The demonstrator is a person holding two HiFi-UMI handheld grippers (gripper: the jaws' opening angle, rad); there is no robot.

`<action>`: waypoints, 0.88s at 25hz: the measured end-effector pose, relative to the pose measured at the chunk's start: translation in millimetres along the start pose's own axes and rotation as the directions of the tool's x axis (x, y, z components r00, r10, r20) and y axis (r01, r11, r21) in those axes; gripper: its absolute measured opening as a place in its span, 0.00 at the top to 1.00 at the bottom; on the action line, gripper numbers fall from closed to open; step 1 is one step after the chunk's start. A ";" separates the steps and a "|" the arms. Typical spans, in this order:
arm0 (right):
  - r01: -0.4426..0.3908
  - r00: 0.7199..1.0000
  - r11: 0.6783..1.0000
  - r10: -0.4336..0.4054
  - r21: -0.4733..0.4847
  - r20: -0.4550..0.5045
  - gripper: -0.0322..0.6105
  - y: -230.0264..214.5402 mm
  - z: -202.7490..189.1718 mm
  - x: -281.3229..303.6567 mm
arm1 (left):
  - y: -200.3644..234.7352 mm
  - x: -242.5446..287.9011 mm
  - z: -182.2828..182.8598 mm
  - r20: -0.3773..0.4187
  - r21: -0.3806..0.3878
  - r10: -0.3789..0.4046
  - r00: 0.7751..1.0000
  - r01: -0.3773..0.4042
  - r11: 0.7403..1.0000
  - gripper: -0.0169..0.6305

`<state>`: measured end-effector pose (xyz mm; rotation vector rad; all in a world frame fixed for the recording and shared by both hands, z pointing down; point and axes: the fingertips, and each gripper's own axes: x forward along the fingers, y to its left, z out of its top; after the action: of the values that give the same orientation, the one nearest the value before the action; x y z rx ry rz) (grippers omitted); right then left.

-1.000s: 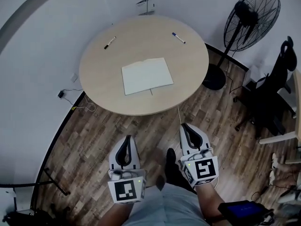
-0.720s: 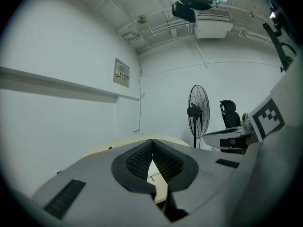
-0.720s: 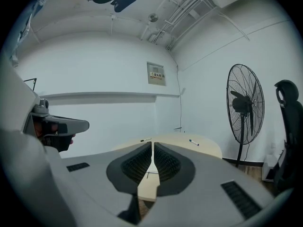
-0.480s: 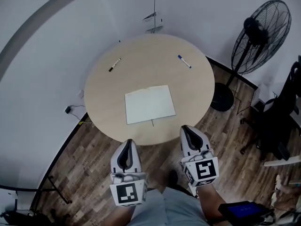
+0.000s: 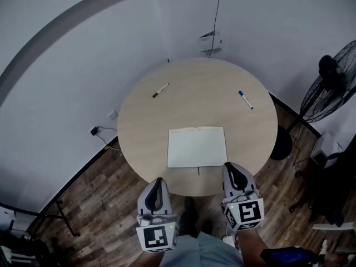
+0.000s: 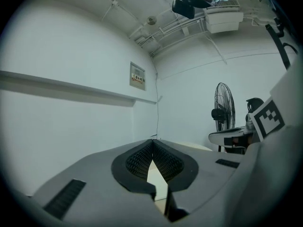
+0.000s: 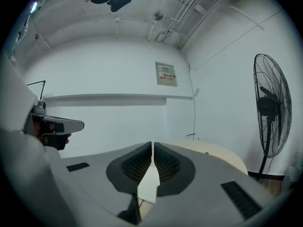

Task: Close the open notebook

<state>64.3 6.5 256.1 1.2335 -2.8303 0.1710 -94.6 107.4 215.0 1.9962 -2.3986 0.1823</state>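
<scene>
An open notebook [image 5: 197, 147] with blank white pages lies flat on the round wooden table [image 5: 139, 132], near its front edge. My left gripper [image 5: 158, 181] hovers over the floor just short of the table's edge, left of the notebook, jaws shut and empty. My right gripper [image 5: 232, 167] reaches the table's rim at the notebook's near right corner, also shut with nothing held. In the left gripper view the tips [image 6: 152, 141] meet; a sliver of table shows below. The right gripper view shows its tips [image 7: 152, 145] together, pointing level across the table [image 7: 222, 154].
Two markers lie on the table, one at the far left [image 5: 161, 90] and one at the far right [image 5: 245, 100]. A standing fan [image 5: 332, 90] is right of the table by the wall. A black chair [image 5: 336, 196] stands at the right. Cables [image 5: 103, 132] trail on the wooden floor at the left.
Both grippers have moved forward toward the table, from well back over the floor to its near edge. The table and notebook now sit closer and lower in the head view.
</scene>
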 end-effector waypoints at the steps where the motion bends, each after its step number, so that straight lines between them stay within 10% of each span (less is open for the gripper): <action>1: -0.005 1.000 1.000 0.005 0.001 -0.014 0.88 0.6 -5.6 13.3 | 8.4 10.2 -7.8 -0.019 0.001 0.007 1.000 -0.007 1.000 0.94; 9: -0.024 0.996 1.000 0.023 -0.008 -0.081 0.88 2.2 -23.9 130.1 | 61.4 110.4 -35.8 -0.064 -0.075 -0.013 0.998 0.008 0.997 0.94; 22: 0.059 0.997 0.995 -0.055 -0.081 0.046 0.88 -9.3 57.1 202.0 | 114.1 199.1 29.9 0.078 -0.066 -0.050 0.996 0.055 0.996 0.95</action>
<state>-66.5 -153.5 218.2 1.3148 -2.8035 0.0252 -241.3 -70.3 193.5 2.0699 -2.3583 0.0243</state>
